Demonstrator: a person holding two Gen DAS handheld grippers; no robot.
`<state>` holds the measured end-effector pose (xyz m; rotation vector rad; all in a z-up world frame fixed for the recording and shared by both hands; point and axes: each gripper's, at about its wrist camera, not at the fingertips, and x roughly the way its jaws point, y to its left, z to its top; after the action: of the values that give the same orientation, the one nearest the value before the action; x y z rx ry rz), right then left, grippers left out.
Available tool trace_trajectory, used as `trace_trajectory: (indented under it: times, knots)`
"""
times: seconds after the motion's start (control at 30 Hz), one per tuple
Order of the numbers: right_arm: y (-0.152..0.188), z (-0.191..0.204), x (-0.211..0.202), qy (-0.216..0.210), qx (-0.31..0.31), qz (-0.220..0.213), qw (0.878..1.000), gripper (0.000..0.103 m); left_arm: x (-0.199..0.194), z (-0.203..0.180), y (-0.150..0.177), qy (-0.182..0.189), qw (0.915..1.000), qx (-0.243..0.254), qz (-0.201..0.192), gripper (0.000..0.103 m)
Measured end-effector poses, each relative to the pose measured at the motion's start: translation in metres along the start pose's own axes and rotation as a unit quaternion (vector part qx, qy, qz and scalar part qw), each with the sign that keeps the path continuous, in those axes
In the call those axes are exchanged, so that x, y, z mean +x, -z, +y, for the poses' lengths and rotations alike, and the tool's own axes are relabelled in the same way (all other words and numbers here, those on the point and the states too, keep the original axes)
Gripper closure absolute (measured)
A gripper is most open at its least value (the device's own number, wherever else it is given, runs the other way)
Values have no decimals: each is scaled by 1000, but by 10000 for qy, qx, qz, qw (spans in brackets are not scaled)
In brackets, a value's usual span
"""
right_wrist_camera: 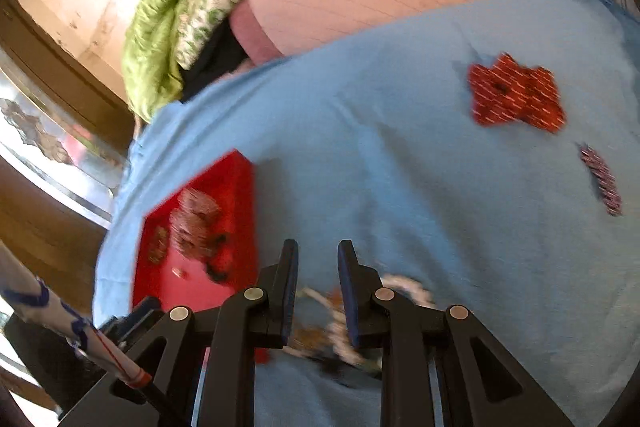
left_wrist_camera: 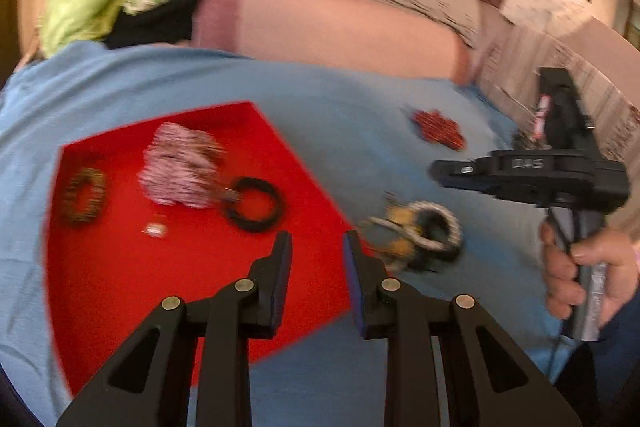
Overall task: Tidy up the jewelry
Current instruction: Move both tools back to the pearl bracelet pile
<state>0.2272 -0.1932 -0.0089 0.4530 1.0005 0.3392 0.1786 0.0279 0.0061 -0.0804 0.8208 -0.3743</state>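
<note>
Underneath, blue cloth [right_wrist_camera: 400, 155] over pink bedding [left_wrist_camera: 340, 27].

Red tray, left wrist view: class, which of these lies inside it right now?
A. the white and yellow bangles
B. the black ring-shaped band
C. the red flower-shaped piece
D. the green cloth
B. The black band rests on the floor of the red tray; the red flower-shaped piece and the white and yellow bangles lie outside it on the blue cloth.

Open blue cloth [right_wrist_camera: 400, 155] between red tray [left_wrist_camera: 120, 287] and red beaded piece [right_wrist_camera: 516, 97] — passable. White-and-yellow bangles [left_wrist_camera: 420, 231] lie just beside tray edge; right tongs [right_wrist_camera: 318, 287] hang above them — left tongs [left_wrist_camera: 318, 267] near.
</note>
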Motion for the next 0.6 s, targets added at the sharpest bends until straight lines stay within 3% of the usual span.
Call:
trace_trajectory:
  times: [0.17, 0.6]
  knots:
    - [6, -26, -3, -89, 258, 206, 9994, 81, 10, -29, 4, 167, 9996, 132, 187, 78]
    - [9, -49, 13, 523, 459, 625, 9956, 81, 28, -52, -2, 46, 9988, -5, 479, 78]
